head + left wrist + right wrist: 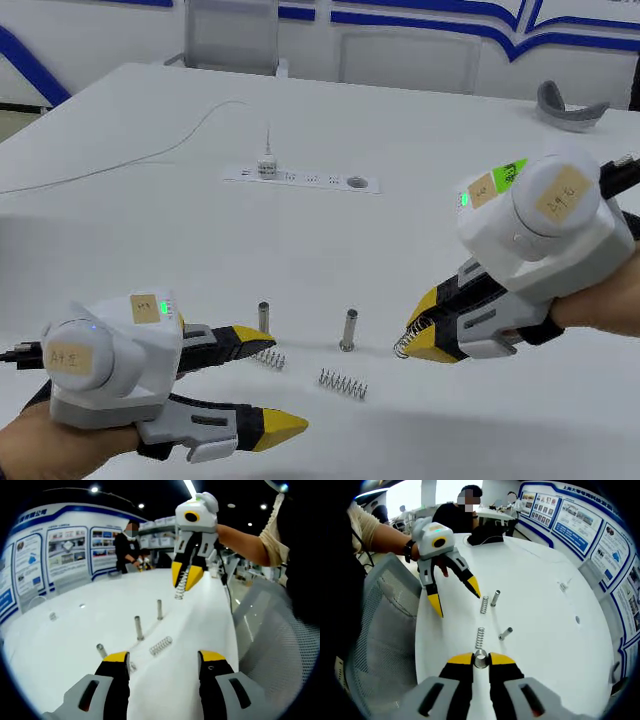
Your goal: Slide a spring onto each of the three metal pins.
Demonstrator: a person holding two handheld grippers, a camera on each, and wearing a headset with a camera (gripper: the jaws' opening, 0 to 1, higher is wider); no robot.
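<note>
**While Nothing Is Yet Fitted: Status at the First Spring**

Since all pins I can see are bare, I judge the task at zero of three, with the first fit in hand.

1. Jaw state. My right gripper (418, 335) has its jaws clenched on one spring (403, 346), lifted clear of the surface (200, 250). My left gripper (288, 380) has its jaws released and spread, with nothing between them.

2. Task items. The left pin (263, 317) and the middle pin (348, 328) stand upright and apart. Two loose springs lie flat on the surface: one (268, 357) just beside the left pin and near my upper left jaw, the other (342, 383) in front of the middle pin.

3. Remaining work, as I judge it: seat the held spring, then pick up and fit both loose springs.

4. Differences between views.
   - The left gripper view gives three pins in a row, including the far pin (159, 609). The held spring hangs from my right jaws above and just beyond it. In the head view I count two pins, and my right gripper stands where the third would be.
   - The right gripper view gives the held spring end-on, pinched at the jaw tips. It confirms the grip better than the head view does.
</note>
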